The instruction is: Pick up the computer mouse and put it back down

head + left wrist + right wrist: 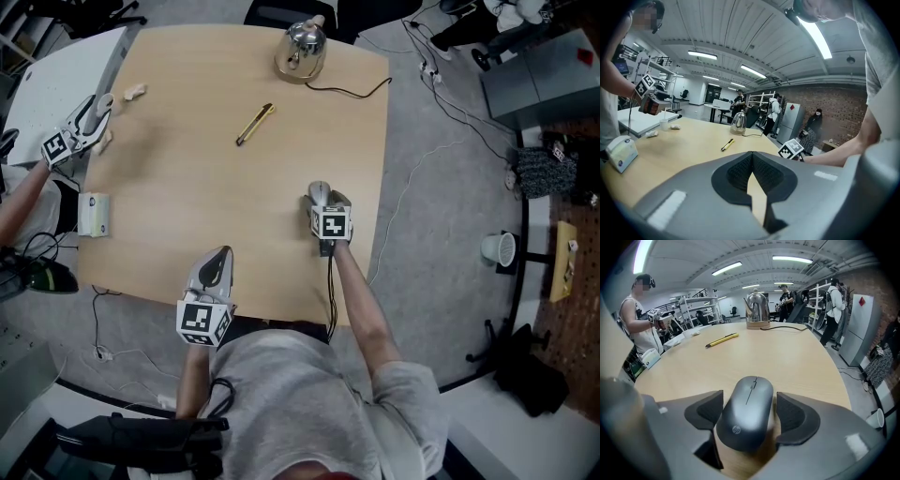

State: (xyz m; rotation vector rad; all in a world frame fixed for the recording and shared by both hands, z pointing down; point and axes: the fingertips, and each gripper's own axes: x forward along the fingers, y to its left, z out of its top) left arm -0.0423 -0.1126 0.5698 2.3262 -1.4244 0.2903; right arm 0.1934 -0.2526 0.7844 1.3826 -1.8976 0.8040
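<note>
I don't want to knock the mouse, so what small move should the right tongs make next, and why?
Probably draw the right tongs straight back, keeping them open. The mouse lies flat on the table between pads that stand apart, not clamping it, so it looks set down; backing off should leave it undisturbed.

A wide pale wooden table with rounded corners (187, 103) fills the upper middle of the head view; grey carpeted floor (450, 281) spreads to its right; a white rectangular table (56, 80) sits at the upper left edge; in the left gripper view a dark red brick wall (839, 105) runs across the right, under a white ribbed ceiling (740, 37) with long bright strip lights (819, 35); in the right gripper view a white metal shelving rack (691, 310) stands left of centre, a tall grey cabinet (860, 329) at the right.
</note>
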